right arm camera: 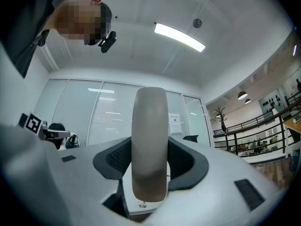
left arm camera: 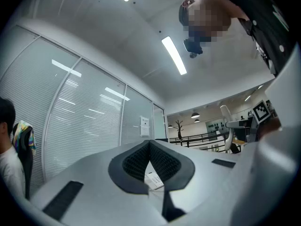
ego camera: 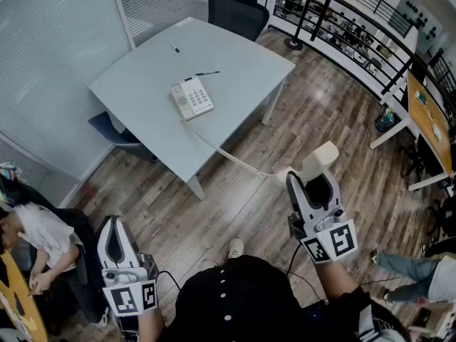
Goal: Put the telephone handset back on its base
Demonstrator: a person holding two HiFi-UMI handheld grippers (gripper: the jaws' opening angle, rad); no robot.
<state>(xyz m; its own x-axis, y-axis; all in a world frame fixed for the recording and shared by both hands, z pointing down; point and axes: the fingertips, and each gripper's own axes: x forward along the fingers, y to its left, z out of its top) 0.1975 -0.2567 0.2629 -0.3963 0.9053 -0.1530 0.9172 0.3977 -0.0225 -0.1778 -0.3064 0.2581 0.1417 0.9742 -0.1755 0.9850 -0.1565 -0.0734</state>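
Telephone handset (ego camera: 320, 160) is gripped by its middle in the right tongs (ego camera: 314, 179), well apart from the base (ego camera: 192, 98) on the bench (ego camera: 235, 55) and joined to it by the coiled cord (ego camera: 228, 155). The left tongs (ego camera: 114, 226) are closed on nothing, likewise well apart from the base. The carrying step is judged to be in hand: next the handset is to be brought over the base, lined up along the empty cradle beside the keypad, lowered and released.

Handset (ego camera: 320, 160) btm behind R hand-held gripper (ego camera: 314, 182)
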